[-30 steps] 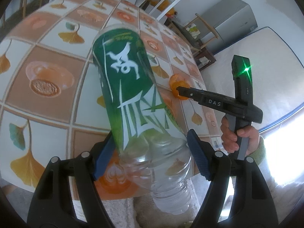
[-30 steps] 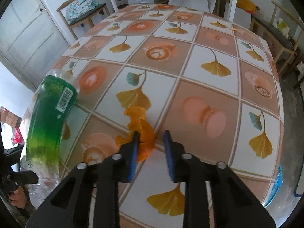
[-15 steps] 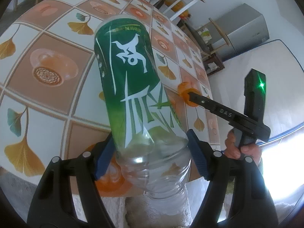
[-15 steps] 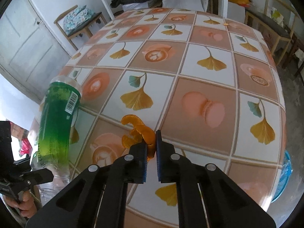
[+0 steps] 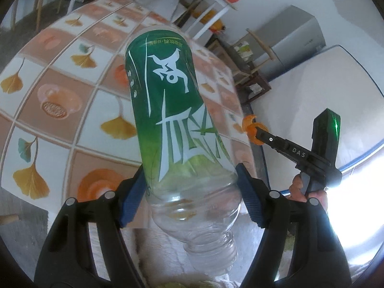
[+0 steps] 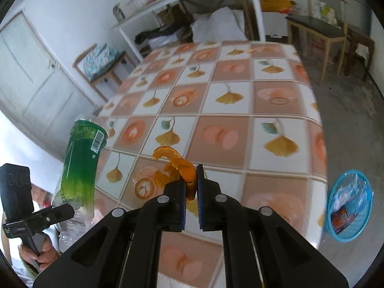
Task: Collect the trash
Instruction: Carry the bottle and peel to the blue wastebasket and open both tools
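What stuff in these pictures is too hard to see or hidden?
- Bottle: in the left wrist view its mouth is cut off low down, so a cap cannot be told.
- Blue basket: in the right wrist view its contents are too small and blurred to name.
- Orange peel: the right tool hides the pinched end.
- Left tool: the bottle covers its blue pads' inner faces.

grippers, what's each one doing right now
Left gripper: shut on the green bottle.
Right gripper: shut on the orange peel.
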Tool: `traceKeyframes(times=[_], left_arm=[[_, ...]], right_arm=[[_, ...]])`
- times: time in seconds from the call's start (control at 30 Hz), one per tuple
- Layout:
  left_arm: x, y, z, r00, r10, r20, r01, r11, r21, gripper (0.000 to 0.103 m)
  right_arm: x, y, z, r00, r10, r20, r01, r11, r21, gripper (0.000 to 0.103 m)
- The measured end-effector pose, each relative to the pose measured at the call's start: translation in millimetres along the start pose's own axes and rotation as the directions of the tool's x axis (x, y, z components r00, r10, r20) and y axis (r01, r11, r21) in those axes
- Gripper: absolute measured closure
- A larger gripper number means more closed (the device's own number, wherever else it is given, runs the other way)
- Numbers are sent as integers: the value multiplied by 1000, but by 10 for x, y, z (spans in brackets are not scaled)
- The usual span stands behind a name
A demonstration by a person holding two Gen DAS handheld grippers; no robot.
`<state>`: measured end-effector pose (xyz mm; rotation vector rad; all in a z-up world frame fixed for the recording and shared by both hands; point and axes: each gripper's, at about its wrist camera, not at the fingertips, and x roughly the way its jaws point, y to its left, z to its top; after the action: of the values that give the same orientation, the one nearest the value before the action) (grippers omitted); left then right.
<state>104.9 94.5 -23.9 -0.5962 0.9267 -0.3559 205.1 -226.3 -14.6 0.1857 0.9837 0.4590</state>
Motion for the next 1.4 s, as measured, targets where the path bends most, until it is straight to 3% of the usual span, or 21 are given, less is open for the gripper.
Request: traceKeyframes(times=[0.17, 0.33, 0.5, 0.6, 0.73, 0.83, 0.87, 0.97, 1.1, 1.23, 1.27, 1.4], left_arm=[[17, -363, -22, 999, -37, -14, 38, 996, 76, 34], [257, -858, -13, 990, -115, -87, 129, 975, 180, 34], [689, -1474, 17, 963, -168, -211, 224, 934, 278, 34], [1085, -1909, -14, 936, -174, -307, 273, 907, 319, 34], [1679, -2387, -122, 884, -157, -440, 322, 886, 332, 34], [2217, -2672, -273, 838, -107, -535, 320, 891, 323, 34], [2453, -2766, -339, 821, -73, -566, 307, 892, 331, 34], [2992, -3005, -549, 796, 32, -605, 264, 880, 394, 34], [3657, -3193, -728, 748, 108, -654, 221, 890, 400, 33], [4308, -3351, -747, 729, 139, -671, 194, 897, 397, 31], [4474, -3343, -728, 725, 155, -671, 174, 901, 396, 23], [4725, -3151, -698, 728, 181, -661, 84, 934, 349, 20]], right_arm=[[-524, -380, -240, 996, -12, 86, 2, 994, 111, 95], [-1253, -1011, -666, 972, -138, 188, 79, 955, 287, 95], [-1917, -1765, -1302, 924, -302, 235, 148, 849, 508, 95], [-2046, -2109, -1669, 915, -338, 220, 145, 784, 603, 95], [-1949, -2500, -2101, 923, -343, 177, 125, 700, 703, 95], [-1764, -2778, -2308, 932, -332, 145, 112, 646, 755, 95], [-1705, -2863, -2353, 936, -325, 139, 105, 633, 767, 95], [-1526, -3077, -2446, 943, -308, 126, 90, 601, 794, 95], [-1361, -3327, -2558, 949, -295, 110, 79, 560, 825, 95], [-1233, -3607, -2608, 949, -303, 92, 84, 523, 848, 95], [-1188, -3684, -2615, 947, -309, 86, 89, 512, 854, 95], [-993, -3943, -2622, 948, -313, 52, 114, 488, 865, 95]])
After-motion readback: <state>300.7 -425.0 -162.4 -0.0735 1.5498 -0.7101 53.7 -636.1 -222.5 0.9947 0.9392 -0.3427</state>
